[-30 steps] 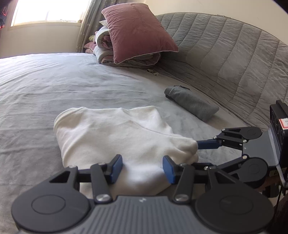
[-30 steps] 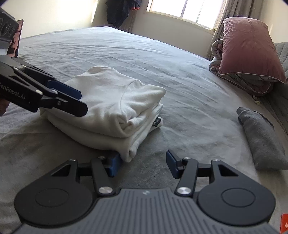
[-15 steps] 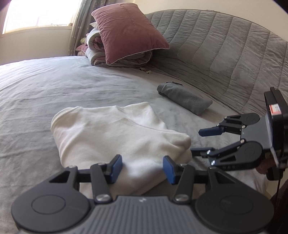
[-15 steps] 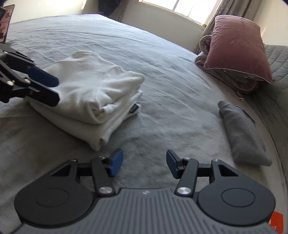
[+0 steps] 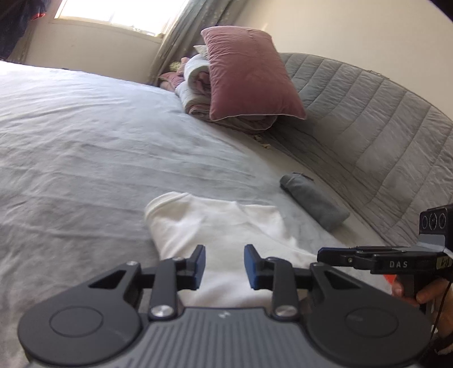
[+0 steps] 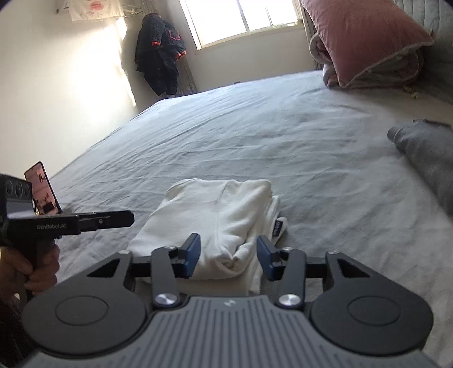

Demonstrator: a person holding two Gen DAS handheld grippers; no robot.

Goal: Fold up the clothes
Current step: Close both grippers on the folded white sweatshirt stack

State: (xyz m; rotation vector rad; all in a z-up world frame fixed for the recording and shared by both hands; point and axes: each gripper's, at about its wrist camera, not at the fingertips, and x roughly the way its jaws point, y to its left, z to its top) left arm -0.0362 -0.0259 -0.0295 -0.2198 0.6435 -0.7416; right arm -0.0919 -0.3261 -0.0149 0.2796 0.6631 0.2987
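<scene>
Left wrist view: the left gripper hangs above the near edge of the bed, its jaws parted with nothing between the blue pads; they have just been closing. Beyond the pads the folded white shirt lies flat on the sheet. The right gripper comes in from the right, seen side-on, so its gap cannot be read here; a hand grips its handle. A rolled grey cloth lies past the shirt, near the quilted headboard. A pink pillow leans on stacked bedding at the far corner.

Right wrist view: the right gripper also has its jaws apart and empty, just narrowed, poised over the shirt's near end without touching it. The shirt is a neat stack. The left gripper reaches in from the left, held by a hand. A dark jacket hangs by the window.
</scene>
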